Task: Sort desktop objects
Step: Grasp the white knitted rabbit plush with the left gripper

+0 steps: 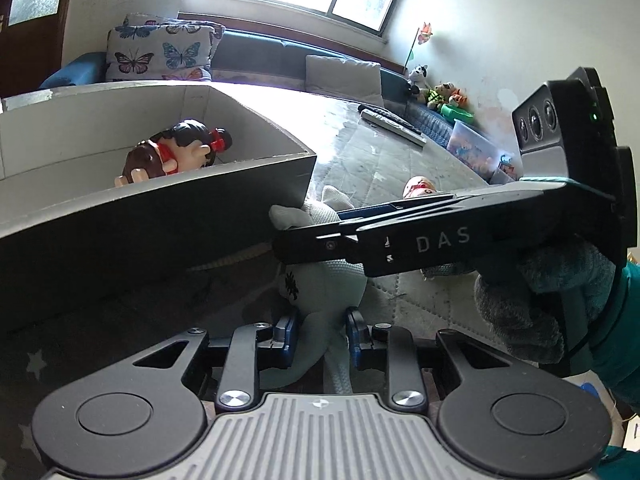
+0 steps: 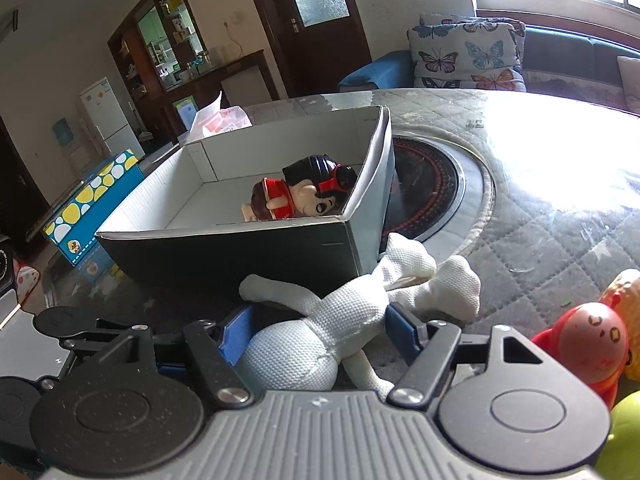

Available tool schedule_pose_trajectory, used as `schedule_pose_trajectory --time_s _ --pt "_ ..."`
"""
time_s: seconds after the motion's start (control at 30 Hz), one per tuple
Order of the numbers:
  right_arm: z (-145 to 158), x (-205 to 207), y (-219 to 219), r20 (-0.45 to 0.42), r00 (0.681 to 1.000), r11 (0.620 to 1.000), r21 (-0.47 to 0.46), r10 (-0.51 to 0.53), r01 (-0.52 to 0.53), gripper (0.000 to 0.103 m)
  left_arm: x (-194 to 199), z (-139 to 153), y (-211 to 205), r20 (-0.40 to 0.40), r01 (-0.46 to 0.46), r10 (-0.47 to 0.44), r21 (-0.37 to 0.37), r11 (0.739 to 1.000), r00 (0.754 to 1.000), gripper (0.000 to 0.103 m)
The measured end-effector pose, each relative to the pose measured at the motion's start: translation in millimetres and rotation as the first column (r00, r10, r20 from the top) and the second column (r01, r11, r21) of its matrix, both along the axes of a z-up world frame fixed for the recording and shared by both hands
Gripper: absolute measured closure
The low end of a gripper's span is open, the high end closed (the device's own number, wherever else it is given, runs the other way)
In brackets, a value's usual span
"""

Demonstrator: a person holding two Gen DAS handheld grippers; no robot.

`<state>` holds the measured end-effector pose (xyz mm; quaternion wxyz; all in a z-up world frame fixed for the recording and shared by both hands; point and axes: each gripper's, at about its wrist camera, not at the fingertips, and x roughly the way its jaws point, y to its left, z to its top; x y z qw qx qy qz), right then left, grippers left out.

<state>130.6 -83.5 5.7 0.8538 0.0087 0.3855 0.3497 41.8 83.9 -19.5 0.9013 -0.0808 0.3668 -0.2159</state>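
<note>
— Two tools are on one soft toy, is that right?

— Yes. The white plush toy (image 2: pixel 320 328) lies on the quilted surface (image 2: pixel 540 240), right against the near corner of the cardboard box (image 2: pixel 224 252). The right tool (image 2: pixel 320 330) has its blue pads on either side of the toy's middle, pinching it.

— And the left tool?

— In its own view the left tool (image 1: pixel 322 334) straddles a narrow part of the same toy (image 1: pixel 320 276), with blue pads pressing it from both sides. The right tool crosses that view from the right, held by a gloved hand (image 1: pixel 532 300).

— What is in the box?

— A doll figure (image 2: pixel 304 196) with dark hair and red clothes, lying on its side against the near wall.

— Anything else close by?

— A red round-headed figure (image 2: pixel 592 344) stands on the surface to the right of the right tool, with a yellow toy (image 2: pixel 628 292) just behind it. A round dark burner (image 2: pixel 428 184) is set into the surface behind the box.
</note>
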Motion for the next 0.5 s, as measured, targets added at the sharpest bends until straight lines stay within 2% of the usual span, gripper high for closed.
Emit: schedule_pose_trajectory --time_s 0.37,0.5 --pt "-2.8 -14.6 -2.8 -0.021 0.999 0.999 -0.005 0.033 -0.033 0.028 -8.0 2.1 -14.6 0.013 -0.028 0.028 0.070 0.997 1.000 0.075" --pt "-4.5 -21.2 -2.0 -0.022 0.999 0.999 -0.015 0.040 -0.041 0.033 -8.1 1.4 -16.1 0.026 -0.038 0.036 0.068 0.997 0.999 0.076"
